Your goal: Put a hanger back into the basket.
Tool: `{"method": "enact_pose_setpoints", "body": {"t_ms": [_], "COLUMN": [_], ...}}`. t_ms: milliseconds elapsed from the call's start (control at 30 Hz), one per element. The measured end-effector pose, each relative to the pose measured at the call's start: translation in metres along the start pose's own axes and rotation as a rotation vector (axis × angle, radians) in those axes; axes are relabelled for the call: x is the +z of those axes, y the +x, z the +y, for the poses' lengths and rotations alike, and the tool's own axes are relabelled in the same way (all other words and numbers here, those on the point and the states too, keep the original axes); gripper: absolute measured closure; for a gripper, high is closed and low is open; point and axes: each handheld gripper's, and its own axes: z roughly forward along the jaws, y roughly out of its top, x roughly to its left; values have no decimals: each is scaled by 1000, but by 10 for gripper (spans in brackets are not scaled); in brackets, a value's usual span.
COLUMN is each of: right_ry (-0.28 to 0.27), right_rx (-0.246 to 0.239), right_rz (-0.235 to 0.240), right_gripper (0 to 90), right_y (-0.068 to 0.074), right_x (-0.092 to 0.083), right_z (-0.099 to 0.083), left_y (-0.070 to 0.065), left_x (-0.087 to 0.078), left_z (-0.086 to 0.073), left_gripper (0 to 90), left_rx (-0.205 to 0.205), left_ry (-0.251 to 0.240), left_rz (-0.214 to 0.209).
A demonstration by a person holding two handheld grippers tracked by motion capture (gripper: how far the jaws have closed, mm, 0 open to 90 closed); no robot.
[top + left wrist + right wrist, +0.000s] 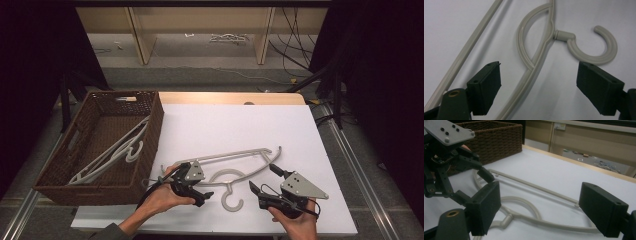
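Judging by the scene, about midway: hangers (pixel 112 152) already lying in the wicker basket (pixel 150 125) at far left, one grey hanger (pixel 235 167) left flat on the white tabletop (pixel 240 125), near the front edge between both hands. Hovering over its left shoulder, left gripper (pixel 202 194), jaws wide open, gripping nothing. Sitting just right of its hook (pixel 596 47), right gripper (pixel 262 180), jaws likewise wide open and empty. Remaining: grasping, lifting, carrying left into the basket.

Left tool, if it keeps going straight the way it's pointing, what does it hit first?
Probably the hanger: the open left tool points down at its curved arm, which lies between the jaws on the white table. Depth is unclear.
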Motion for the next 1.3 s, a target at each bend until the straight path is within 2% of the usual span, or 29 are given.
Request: {"method": "enact_pose_setpoints", "body": {"t_ms": [33, 167, 333, 433, 500, 533, 600, 633, 667, 700, 733, 767, 800, 833, 867, 900, 933, 967, 1000, 1033, 1067, 1100, 1167, 1233, 1300], "right_ry": [-7, -23, -1, -19, -3, -20, -5, -22, -12, -14, -3, -16, -5, -2, -15, -22, -21, -15, -15, -20, -31, -29, -12, -31, -27], "right_rx": [-9, 7, -1, 5, -1, 8, -3, -17, -21, 7, -3, 6, -11, -4, -14, 6, 5, 6, 5, 6, -17, -17, -19, -19, -20], "right_rz": [-4, 7, 4, 8, -2, 6, 2, -2, -4, 7, 0, 8, -2, 0, -6, 8, 8, 9, 10, 11, -2, -1, 1, 0, 0], "right_gripper": [187, 187, 187, 187, 187, 187, 187, 187, 187, 187, 187, 187, 187, 187, 187, 187, 187, 187, 187, 187, 187, 187, 187, 187, 187], "right_y": [-1, 1, 0, 1, 1, 2, 1, 0, -1, 1, 1, 1, 0, 0, 0, 1, 1, 1, 1, 1, 0, 0, 0, 0, 0], "right_x": [1, 3, 2, 3, 1, 3, 2, 3, 2, 3, 1, 3, 1, 1, 2, 3, 3, 3, 3, 3, 3, 3, 2, 3, 3], "right_z": [0, 0, 0, 0, 0, 0, 1, 0, 0, 0, 1, 0, 1, 0, 1, 0, 0, 0, 0, 0, 0, 0, 1, 0, 0], "left_y": [1, 5, 9, 11, 13, 13, 17, 17, 18, 17, 18, 17, 17, 17, 16, 17, 18, 17, 18, 18, 17, 20, 19, 18, 19], "left_x": [2, 6, 10, 12, 12, 13, 13, 14, 15, 16, 17, 19, 20, 21, 22, 24, 24, 25, 25, 25, 26, 25, 26, 25, 25], "left_z": [0, 0, 2, 3, 5, 6, 8, 10, 11, 12, 13, 14, 15, 16, 16, 16, 17, 18, 19, 19, 19, 21, 23, 24, 26], "left_gripper": [197, 204, 217, 231, 239, 239, 249, 252, 260, 299, 316, 332, 367, 384, 391, 412, 441, 457, 491, 504, 509, 515, 531, 577, 601], "left_rx": [-5, -4, -27, -33, -24, -40, -14, -11, -1, -5, -1, 1, 0, 4, -3, 9, 21, -8, 10, 7, -13, 15, 2, 9, 29], "left_ry": [13, 52, 72, 81, 101, 98, 141, 150, 161, 167, 173, 176, 180, 184, 190, 206, 212, 213, 219, 225, 230, 253, 261, 275, 289], "left_rz": [-5, -7, -18, -15, -26, -30, -48, -58, -62, -63, -63, -65, -71, -73, -72, -77, -81, -101, -110, -112, -115, -119, -124, -130, -144]}}
